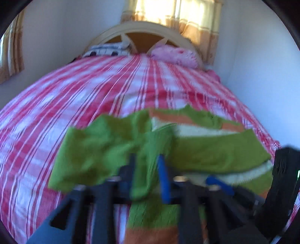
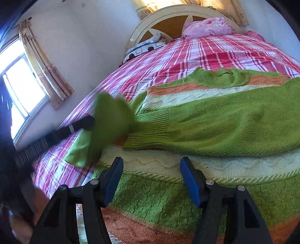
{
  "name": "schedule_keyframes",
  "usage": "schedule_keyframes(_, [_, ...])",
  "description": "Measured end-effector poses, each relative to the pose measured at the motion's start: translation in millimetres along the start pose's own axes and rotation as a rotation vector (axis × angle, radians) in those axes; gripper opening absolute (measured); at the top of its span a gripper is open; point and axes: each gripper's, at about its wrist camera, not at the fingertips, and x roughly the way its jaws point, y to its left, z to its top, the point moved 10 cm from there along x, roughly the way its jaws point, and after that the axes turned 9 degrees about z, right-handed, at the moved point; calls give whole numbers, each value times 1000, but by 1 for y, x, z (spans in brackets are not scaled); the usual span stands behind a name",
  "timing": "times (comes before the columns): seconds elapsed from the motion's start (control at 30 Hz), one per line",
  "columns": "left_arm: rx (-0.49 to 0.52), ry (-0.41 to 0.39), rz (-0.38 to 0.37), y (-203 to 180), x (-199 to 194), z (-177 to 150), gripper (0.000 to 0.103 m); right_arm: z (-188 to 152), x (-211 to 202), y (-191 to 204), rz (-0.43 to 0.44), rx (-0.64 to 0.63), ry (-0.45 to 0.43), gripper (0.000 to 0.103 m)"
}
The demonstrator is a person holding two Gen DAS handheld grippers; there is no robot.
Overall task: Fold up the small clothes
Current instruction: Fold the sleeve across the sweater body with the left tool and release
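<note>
Left wrist view: the left gripper [image 1: 148,172] pinches a green sleeve [image 1: 97,150] of a small knitted sweater [image 1: 215,150] between its fingers, a fold of green cloth bunched in the narrow gap and lifted off the red-and-white checked bedspread [image 1: 75,97]. The frame is blurred, so the exact edge gripped cannot be made out. The sweater, banded in green, orange and cream, lies across the bedspread's near end, its neck towards the arched wooden headboard [image 1: 142,35]. A pink pillow [image 1: 174,56] and a patterned grey-and-white pillow [image 1: 106,49] sit at the foot of that headboard, with yellow curtains [image 1: 187,16] above it.

In the right wrist view, the right gripper [image 2: 151,178] stands with its blue-padded fingers [image 2: 189,180] spread wide and holding nothing, poised just above the sweater's [image 2: 225,122] cream band. The other sleeve [image 2: 215,129] lies folded across the sweater's body. To the side away from the headboard [image 2: 168,20], the raised sleeve [image 2: 110,120] hangs from the left gripper's black arm, beside a sunlit window [image 2: 20,90]
</note>
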Motion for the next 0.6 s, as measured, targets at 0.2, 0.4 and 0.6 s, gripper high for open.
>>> schedule_keyframes(0.2, [-110, -84, 109, 37, -43, -27, 87, 0, -2, -2, 15, 17, -8, 64])
schedule_keyframes(0.4, [-171, 42, 62, 29, -18, -77, 88, 1, -7, -4, 74, 76, -12, 64])
schedule_keyframes(0.6, [-244, 111, 43, 34, -5, -86, 87, 8, -10, 11, 159, 143, 26, 64])
